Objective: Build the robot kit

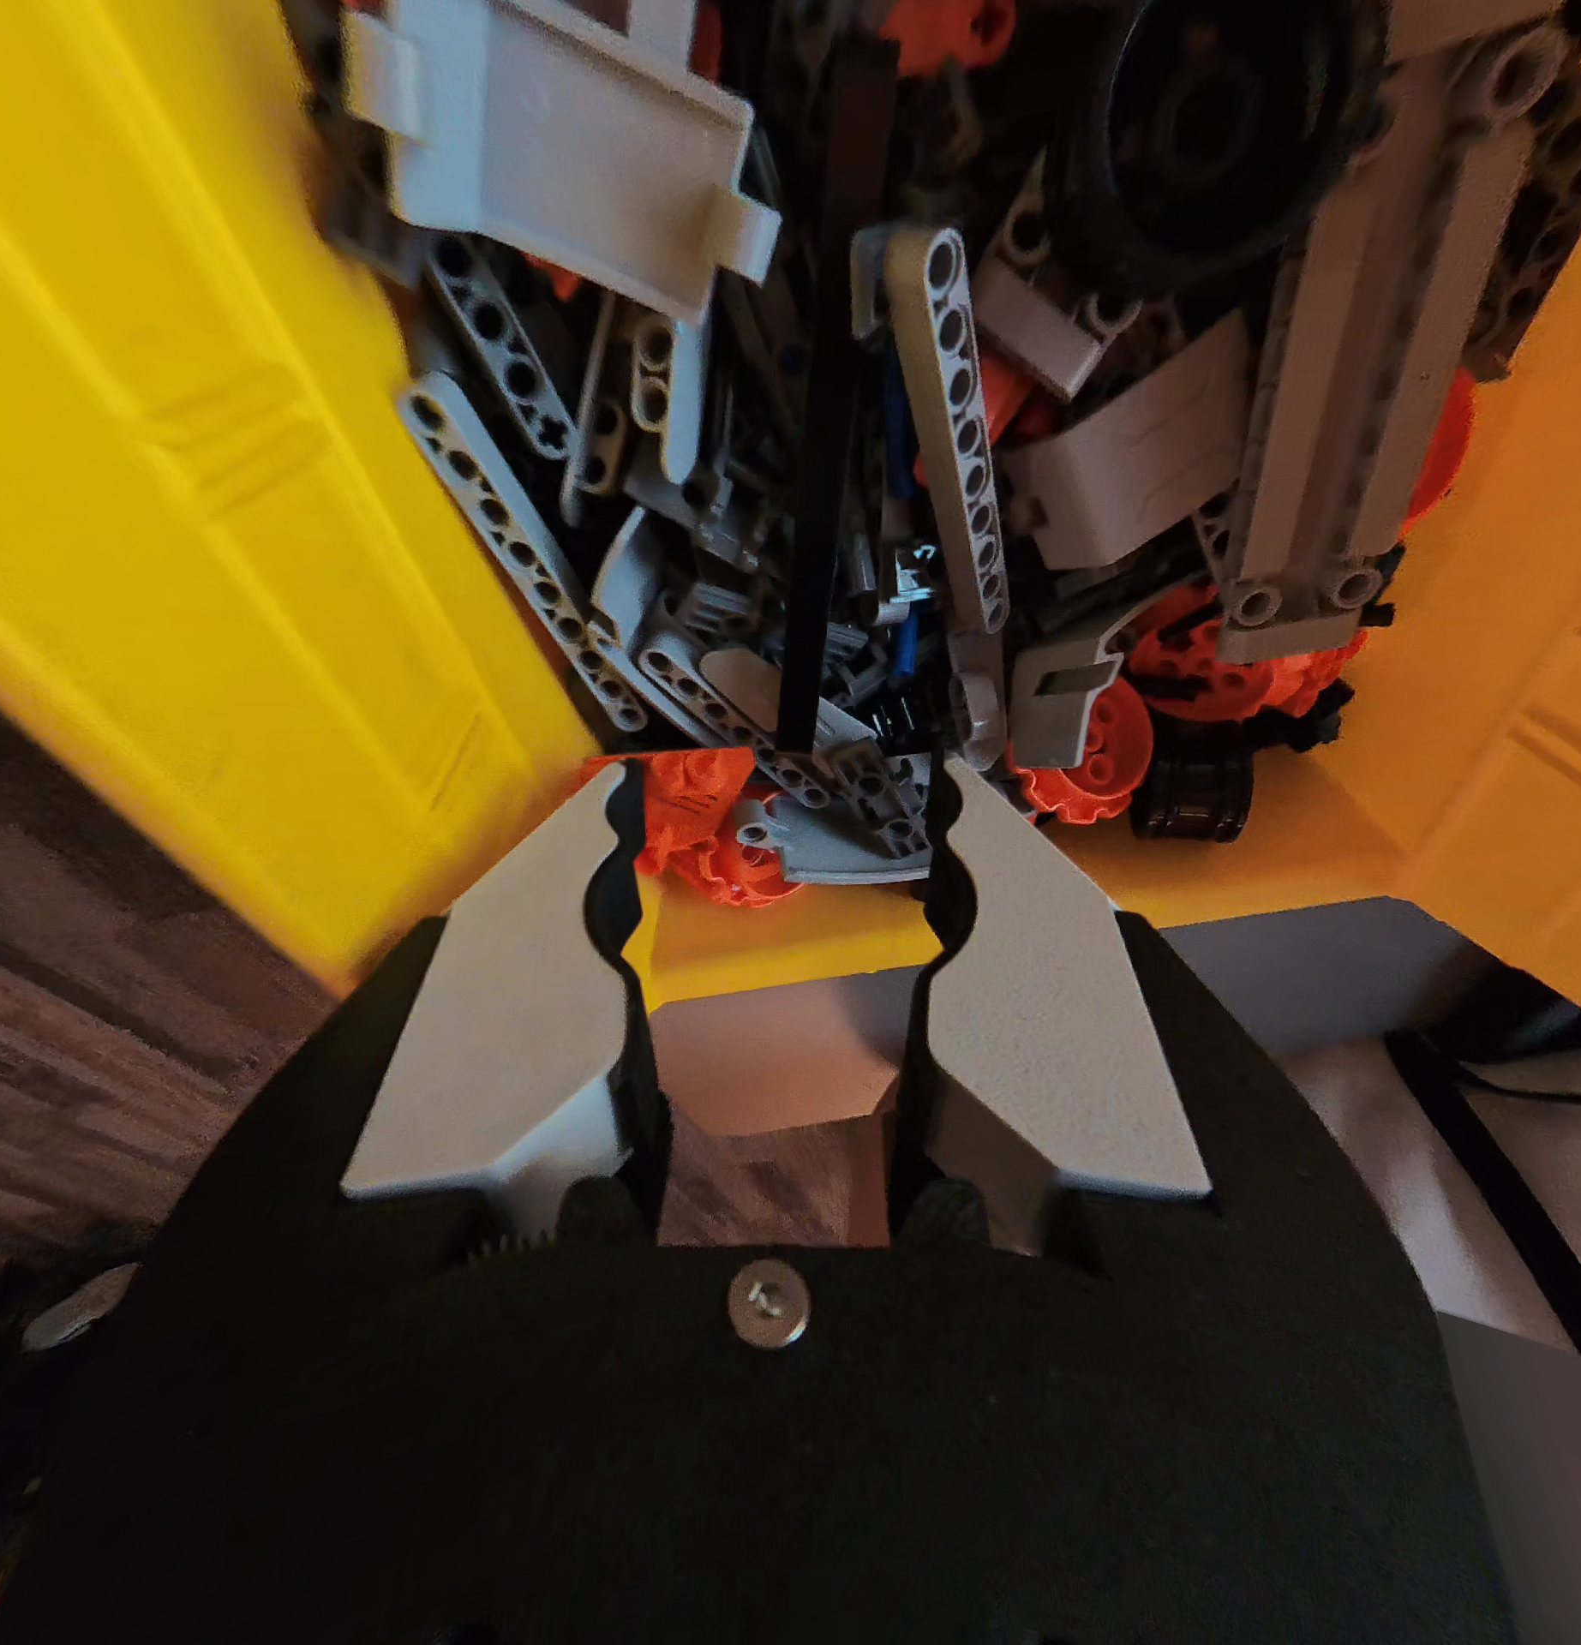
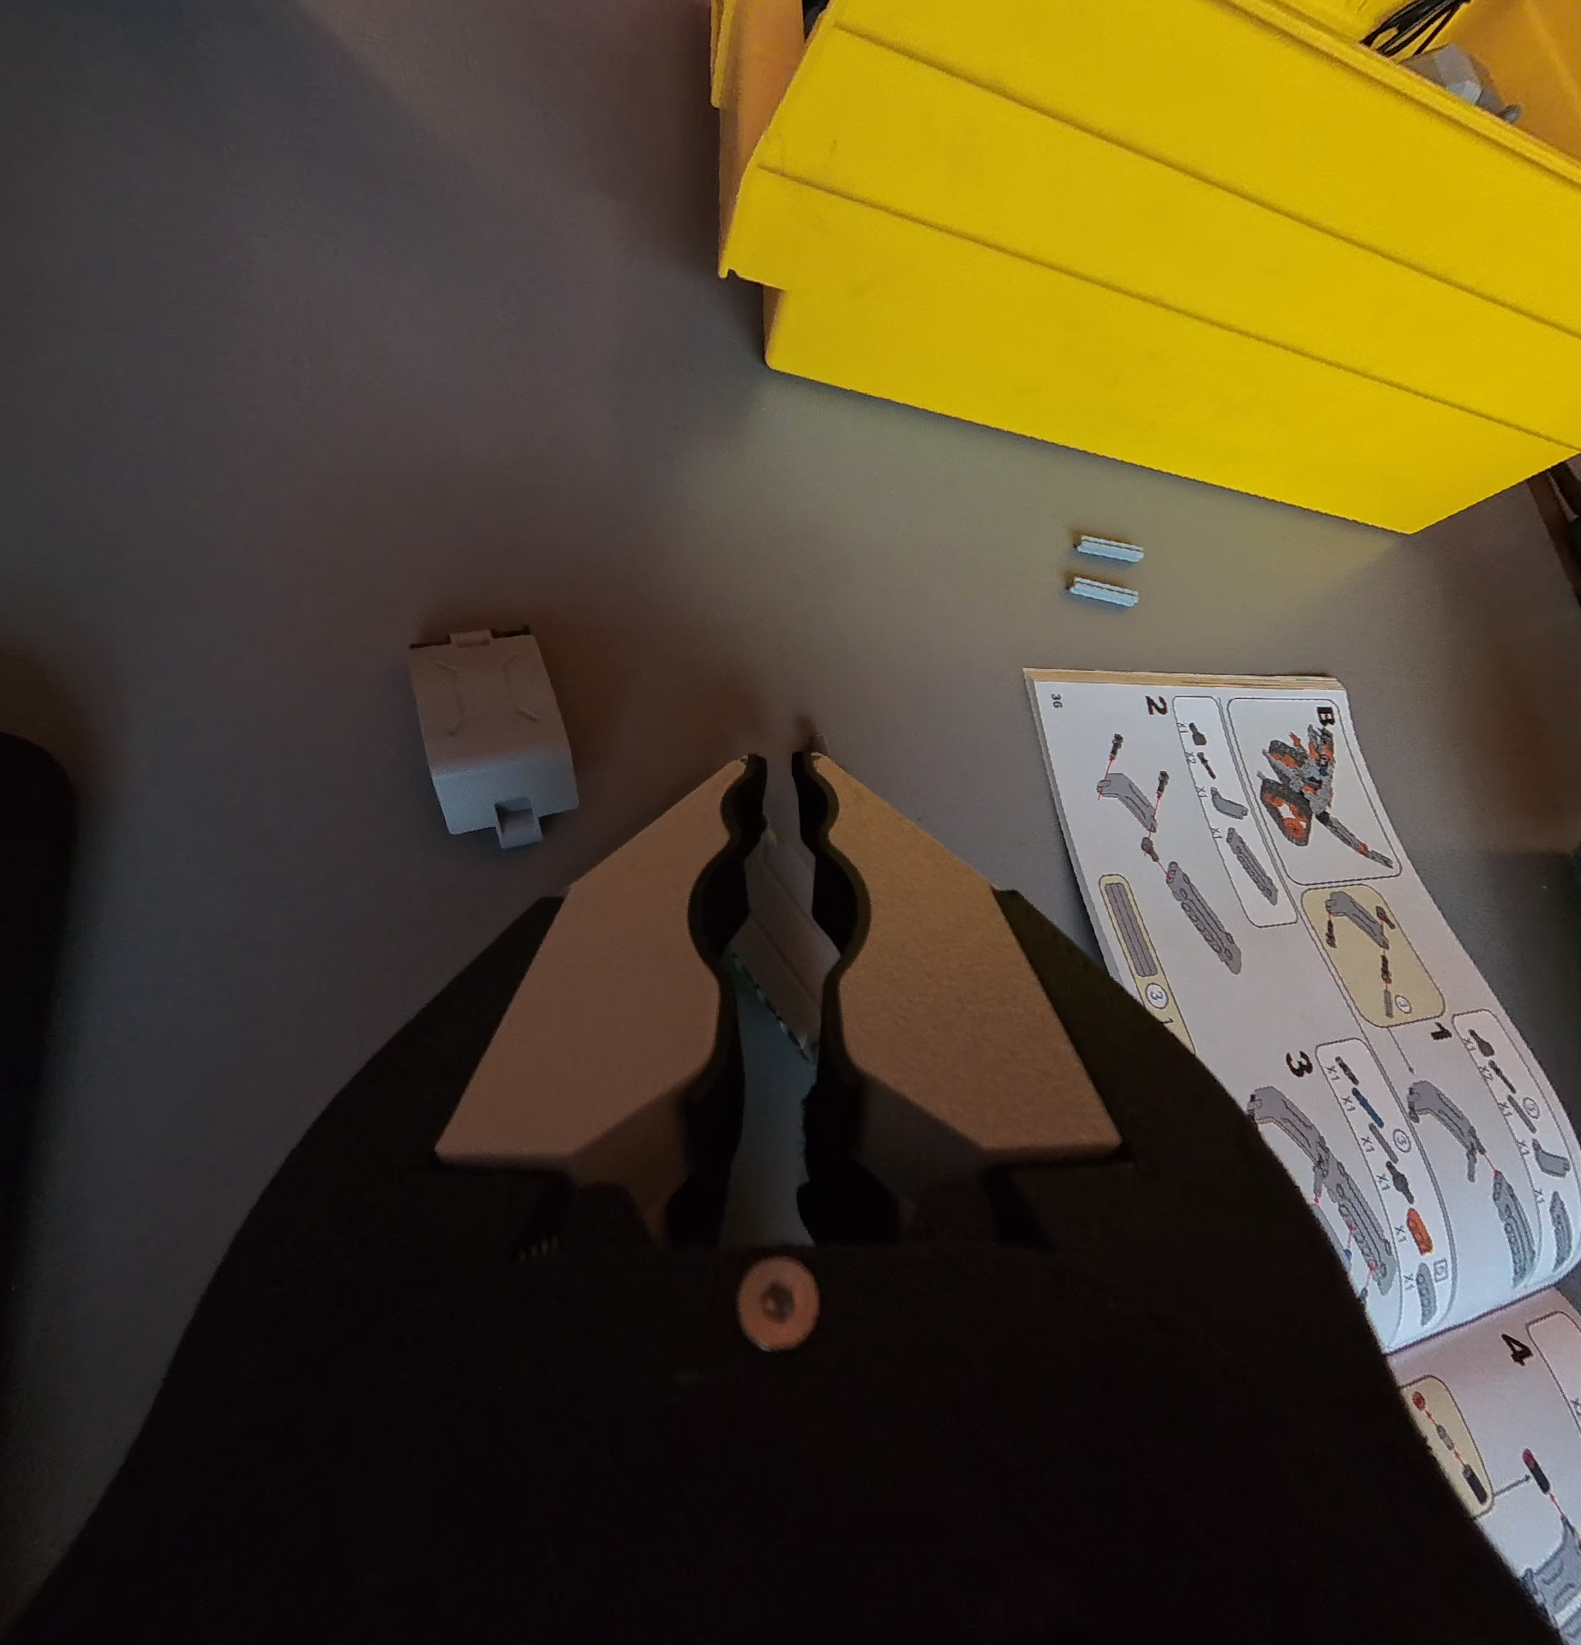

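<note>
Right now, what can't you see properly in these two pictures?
- Left wrist view: the bottom of the yellow bin, buried under grey beams and orange wheels.
- Left wrist view: the black tyre, blurred and cut off by the top edge.
- Right wrist view: the pale grey piece in the right gripper; the fingers hide most of it.
- Right wrist view: the booklet, cut off at the right edge.

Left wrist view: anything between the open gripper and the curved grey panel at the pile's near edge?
Nothing visible. The left gripper is open right before the curved grey panel. The yellow bin's front lip lies below the gap; a holed grey beam overlaps the panel's top.
</note>
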Demonstrator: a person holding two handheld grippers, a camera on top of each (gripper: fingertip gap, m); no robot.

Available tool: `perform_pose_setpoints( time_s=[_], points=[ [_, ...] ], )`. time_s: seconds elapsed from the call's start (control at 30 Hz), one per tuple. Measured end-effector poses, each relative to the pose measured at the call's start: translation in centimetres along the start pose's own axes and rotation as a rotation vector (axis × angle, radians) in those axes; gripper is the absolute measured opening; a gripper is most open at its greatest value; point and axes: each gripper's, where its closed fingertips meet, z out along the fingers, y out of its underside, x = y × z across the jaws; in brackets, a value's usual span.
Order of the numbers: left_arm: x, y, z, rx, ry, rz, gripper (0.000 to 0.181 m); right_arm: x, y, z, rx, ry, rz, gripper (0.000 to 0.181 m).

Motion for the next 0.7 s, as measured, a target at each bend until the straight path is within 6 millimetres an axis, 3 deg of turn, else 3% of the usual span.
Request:
perform_pose_setpoints(
  time_s=[0.33, 0.6, 0.7],
  points=[
    [-0.3, -1.3, 0.9, -0.031, -0.036, 0.022, 0.060, -0.1, -0.2, -0.1, 0.010, 0.005, -0.025, 0.007],
    [0.2, -3.4, -0.7, 0.087, -0.092, 0.134, 0.013, -0.3, -0.2, 0.0, 0.007, 0.002, -0.043, 0.006],
    [0.8, -4.9, -1.8, 0.187, -0.048, 0.127, 0.012, -0.4, -0.2, 0.1, 0.006, -0.002, -0.047, 0.007]
  ],
)
